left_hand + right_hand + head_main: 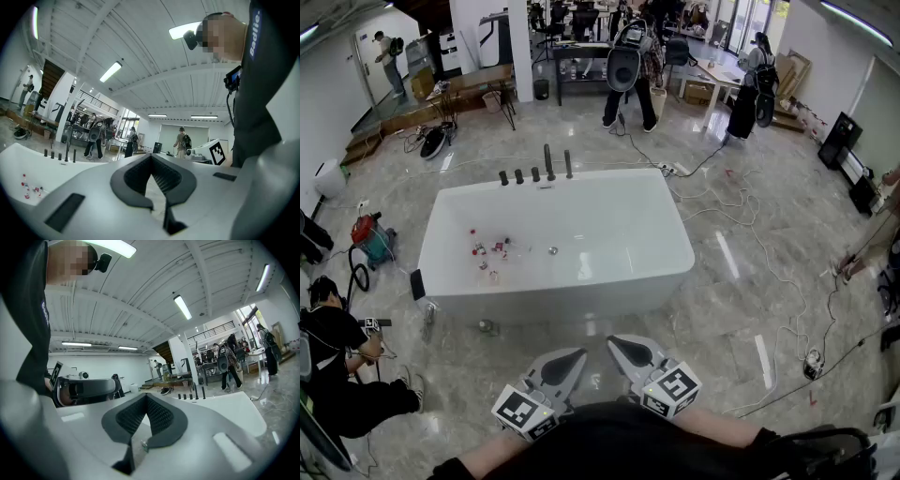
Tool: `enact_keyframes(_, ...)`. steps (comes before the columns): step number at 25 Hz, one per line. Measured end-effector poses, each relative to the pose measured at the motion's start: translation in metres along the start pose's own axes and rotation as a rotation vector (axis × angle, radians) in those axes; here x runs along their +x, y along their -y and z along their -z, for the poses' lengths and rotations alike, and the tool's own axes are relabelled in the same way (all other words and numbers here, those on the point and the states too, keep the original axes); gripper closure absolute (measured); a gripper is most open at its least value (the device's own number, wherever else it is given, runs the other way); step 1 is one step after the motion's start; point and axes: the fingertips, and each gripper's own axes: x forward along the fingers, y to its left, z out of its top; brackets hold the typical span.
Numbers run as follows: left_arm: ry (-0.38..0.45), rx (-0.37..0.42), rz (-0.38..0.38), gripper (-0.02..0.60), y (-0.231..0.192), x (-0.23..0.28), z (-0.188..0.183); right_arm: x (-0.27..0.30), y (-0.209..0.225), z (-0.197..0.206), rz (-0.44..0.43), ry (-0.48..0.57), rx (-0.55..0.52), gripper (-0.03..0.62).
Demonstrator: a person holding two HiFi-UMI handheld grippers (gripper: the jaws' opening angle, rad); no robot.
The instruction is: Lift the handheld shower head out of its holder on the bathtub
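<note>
White left gripper [570,360], right gripper [622,346]: level near my body, closed, empty; bathtub [675,267] drain [552,250] visible overhead only.

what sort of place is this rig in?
Probably an open lab or workshop hall, not a bathroom: the bathtub stands alone mid-floor, cables trail across the marble floor, and people stand by tables at the back.

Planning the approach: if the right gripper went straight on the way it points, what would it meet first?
Probably the bathtub, its near wall; the right gripper aims at it across floor. Height against the rim is unclear.
</note>
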Motion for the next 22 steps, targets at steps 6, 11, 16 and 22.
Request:
enact_keyframes(6, -0.007, -0.001, -0.003, 0.581, -0.006, 0.0, 0.001, 0.007, 0.0, 0.004, -0.005, -0.002, 0.009, 0.594)
enact_keyframes(11, -0.018, -0.006, -0.005, 0.581, -0.008, 0.01, 0.006, 0.007, 0.01, 0.005, -0.012, -0.002, 0.02, 0.592)
enact_keyframes(16, -0.028, -0.013, -0.016, 0.581, -0.016, 0.022, 0.01, 0.011, 0.025, 0.008, -0.013, 0.011, 0.051, 0.592)
enact_keyframes(22, -0.004, -0.001, -0.061, 0.581, -0.026, 0.052, 0.008, 0.009, 0.065, 0.01, -0.006, 0.014, 0.052, 0.592)
